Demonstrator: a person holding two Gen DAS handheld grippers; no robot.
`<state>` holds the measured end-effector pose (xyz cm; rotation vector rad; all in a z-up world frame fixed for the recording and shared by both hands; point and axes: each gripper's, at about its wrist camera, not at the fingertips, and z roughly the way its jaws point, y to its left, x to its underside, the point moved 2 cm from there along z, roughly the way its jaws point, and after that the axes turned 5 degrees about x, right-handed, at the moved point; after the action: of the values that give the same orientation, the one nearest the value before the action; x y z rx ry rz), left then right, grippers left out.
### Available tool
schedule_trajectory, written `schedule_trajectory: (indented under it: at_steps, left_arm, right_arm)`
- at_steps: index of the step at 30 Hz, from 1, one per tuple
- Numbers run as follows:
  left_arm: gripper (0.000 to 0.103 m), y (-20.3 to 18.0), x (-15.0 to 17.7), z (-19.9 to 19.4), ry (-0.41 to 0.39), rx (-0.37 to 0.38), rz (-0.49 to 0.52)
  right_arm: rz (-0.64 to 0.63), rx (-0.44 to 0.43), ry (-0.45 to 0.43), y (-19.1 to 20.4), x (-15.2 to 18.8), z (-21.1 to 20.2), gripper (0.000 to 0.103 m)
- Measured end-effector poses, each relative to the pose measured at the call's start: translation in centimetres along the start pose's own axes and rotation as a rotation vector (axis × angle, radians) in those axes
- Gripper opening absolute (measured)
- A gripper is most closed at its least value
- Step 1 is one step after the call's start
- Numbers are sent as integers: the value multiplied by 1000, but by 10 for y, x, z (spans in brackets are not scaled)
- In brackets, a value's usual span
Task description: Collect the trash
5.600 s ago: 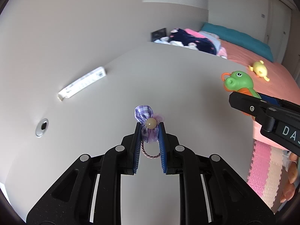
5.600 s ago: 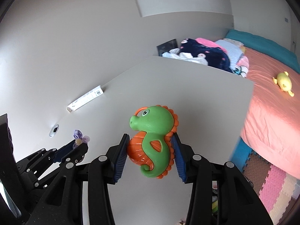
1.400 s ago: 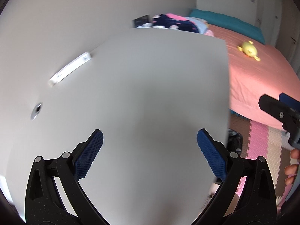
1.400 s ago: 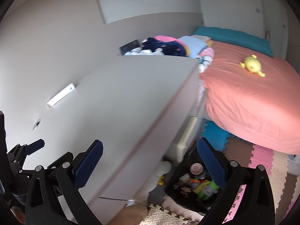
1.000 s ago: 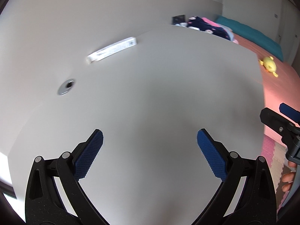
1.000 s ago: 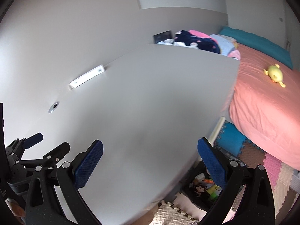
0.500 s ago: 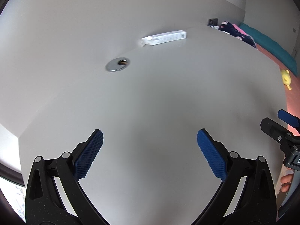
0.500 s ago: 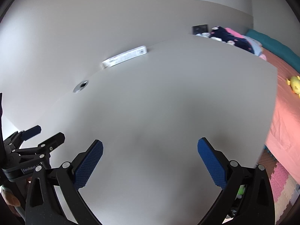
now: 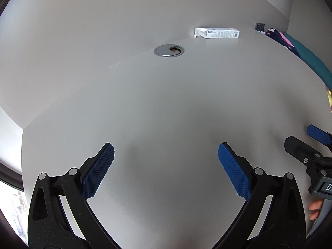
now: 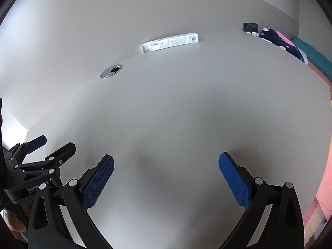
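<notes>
A long white printed box (image 9: pixel 216 33) (image 10: pixel 170 42) lies at the far edge of the grey desk (image 9: pixel 166 108), against the wall. My left gripper (image 9: pixel 166 151) hangs open and empty above the near part of the desk, far from the box. To its right, my right gripper (image 10: pixel 166 164) is also open and empty over the desk; it shows at the right edge of the left wrist view (image 9: pixel 307 143). In the right wrist view, the left gripper (image 10: pixel 49 145) appears at the lower left.
A round metal cable grommet (image 9: pixel 169 50) (image 10: pixel 111 71) is set into the desk to the left of the box. Dark and pink clothes (image 10: pixel 278 38) and a teal pillow (image 9: pixel 311 59) lie beyond the desk's far right end. A pink bedspread (image 10: pixel 325 178) borders the right side.
The hair tie and seahorse toy held 5.6 s ago are gone from both grippers. Over the last second both views swung left, off the bed and onto the desk; box and grommet look closer.
</notes>
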<state>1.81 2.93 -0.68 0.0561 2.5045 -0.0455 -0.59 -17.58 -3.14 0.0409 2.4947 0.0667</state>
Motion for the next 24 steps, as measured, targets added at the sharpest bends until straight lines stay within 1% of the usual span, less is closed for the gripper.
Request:
schedule_trajectory:
  at_steps: [4,7,10,19,23,24]
  left_arm:
    - [97,4,5,7,16,-8,0]
    - [97,9,5,6,14,8,-19]
    - [97,13,4,9,28,28,-37]
    - [97,13,5,9,29,26,-38]
    - [97,13,4,9,29,26,-38]
    - [97,13,4,9,29,26,-38]
  right_arm:
    - [0,4,11,5,-2,10,100]
    - [-19,29,0,10,-5,15,101]
    - [-26,47,1,13,-10,18,100]
    - [-48,98,14,16,-16,28,101]
    - [-84,139,28,22,-16,32,101]
    - [-88,138,28,23,-16,32,101]
